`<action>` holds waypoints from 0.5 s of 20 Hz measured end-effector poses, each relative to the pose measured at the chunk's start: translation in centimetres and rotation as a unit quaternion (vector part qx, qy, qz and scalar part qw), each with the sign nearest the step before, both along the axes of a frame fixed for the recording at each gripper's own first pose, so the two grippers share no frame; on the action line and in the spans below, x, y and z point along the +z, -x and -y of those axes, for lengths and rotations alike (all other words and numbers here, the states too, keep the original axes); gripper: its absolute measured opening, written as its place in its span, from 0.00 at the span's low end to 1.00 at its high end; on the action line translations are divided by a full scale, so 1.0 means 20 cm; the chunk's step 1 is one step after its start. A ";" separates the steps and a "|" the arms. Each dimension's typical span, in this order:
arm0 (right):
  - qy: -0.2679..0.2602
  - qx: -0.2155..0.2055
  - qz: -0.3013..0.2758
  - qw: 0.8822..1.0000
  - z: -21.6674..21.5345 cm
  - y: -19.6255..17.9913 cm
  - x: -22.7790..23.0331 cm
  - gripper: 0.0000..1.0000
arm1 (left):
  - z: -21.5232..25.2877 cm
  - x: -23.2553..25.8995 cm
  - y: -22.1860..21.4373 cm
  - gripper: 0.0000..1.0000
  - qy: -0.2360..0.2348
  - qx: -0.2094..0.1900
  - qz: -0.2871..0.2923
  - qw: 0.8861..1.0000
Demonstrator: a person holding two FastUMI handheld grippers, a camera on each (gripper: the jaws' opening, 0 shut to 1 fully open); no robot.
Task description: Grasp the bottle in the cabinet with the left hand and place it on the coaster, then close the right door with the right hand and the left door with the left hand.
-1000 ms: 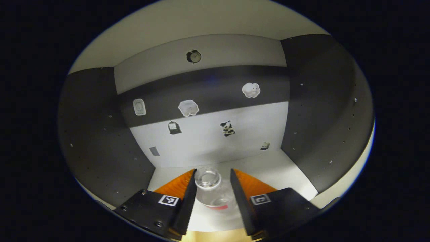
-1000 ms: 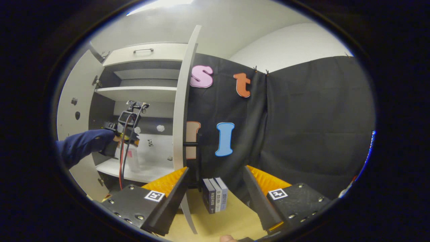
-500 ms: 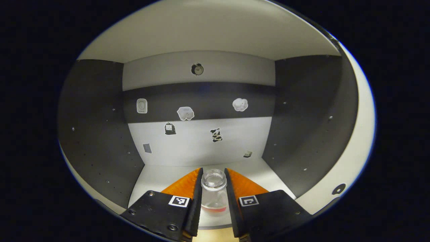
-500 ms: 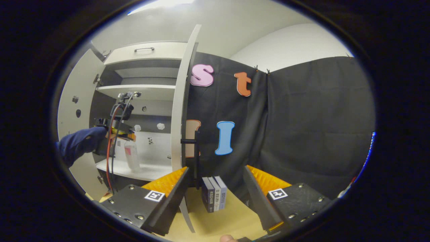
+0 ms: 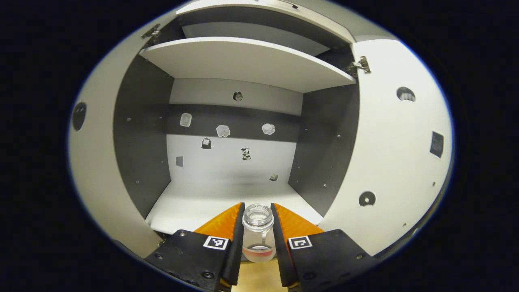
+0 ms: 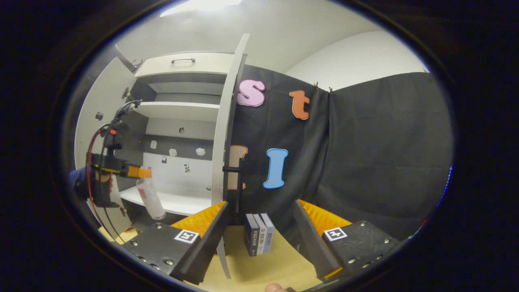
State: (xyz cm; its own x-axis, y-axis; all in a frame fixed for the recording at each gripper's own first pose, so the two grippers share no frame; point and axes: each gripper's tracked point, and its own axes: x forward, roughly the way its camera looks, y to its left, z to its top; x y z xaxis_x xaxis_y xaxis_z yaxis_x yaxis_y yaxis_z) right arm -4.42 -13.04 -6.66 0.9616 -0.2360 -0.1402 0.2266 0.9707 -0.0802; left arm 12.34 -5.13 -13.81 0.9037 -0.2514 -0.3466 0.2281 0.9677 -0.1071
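Two fingers of the left gripper (image 5: 258,243) are clamped on the clear bottle (image 5: 258,234) neck, held clear of the cabinet shelf (image 5: 202,202) | right gripper (image 6: 259,233) is spread, nothing held | both doors (image 5: 389,162) are swung open

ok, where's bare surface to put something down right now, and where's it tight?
Free: the lower cabinet shelf is bare from the side walls to the back panel. The tabletop is bare in front of the books. Tight: the left gripper holds the bottle at the cabinet mouth between both open doors, and the right door stands by the books.
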 end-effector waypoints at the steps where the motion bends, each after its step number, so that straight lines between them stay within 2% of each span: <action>1: 0.001 0.001 -0.001 1.000 0.01 0.00 -0.01 0.96 | -0.01 -0.05 0.08 0.40 0.006 -0.003 -0.004 1.000; 2: 0.001 0.003 -0.001 1.000 0.01 0.00 -0.01 0.94 | -0.02 -0.11 0.16 0.40 0.013 -0.004 -0.010 1.000; 3: 0.001 0.004 0.000 1.000 0.01 0.00 -0.01 0.96 | -0.03 -0.18 0.23 0.40 0.020 -0.004 -0.019 1.000; 4: 0.000 0.007 -0.001 1.000 0.01 0.00 -0.03 0.94 | -0.05 -0.26 0.30 0.40 0.023 -0.003 -0.031 0.999; 5: 0.000 0.010 -0.003 1.000 0.01 0.01 -0.03 0.96 | -0.07 -0.34 0.37 0.40 0.024 0.000 -0.041 0.999; 9: -0.002 0.017 -0.004 1.000 0.01 0.03 -0.05 0.94 | -0.16 -0.65 0.60 0.40 0.015 0.015 -0.070 0.997; 10: -0.003 0.018 -0.005 1.000 0.02 0.04 -0.06 0.96 | -0.18 -0.72 0.66 0.40 0.014 0.018 -0.081 0.996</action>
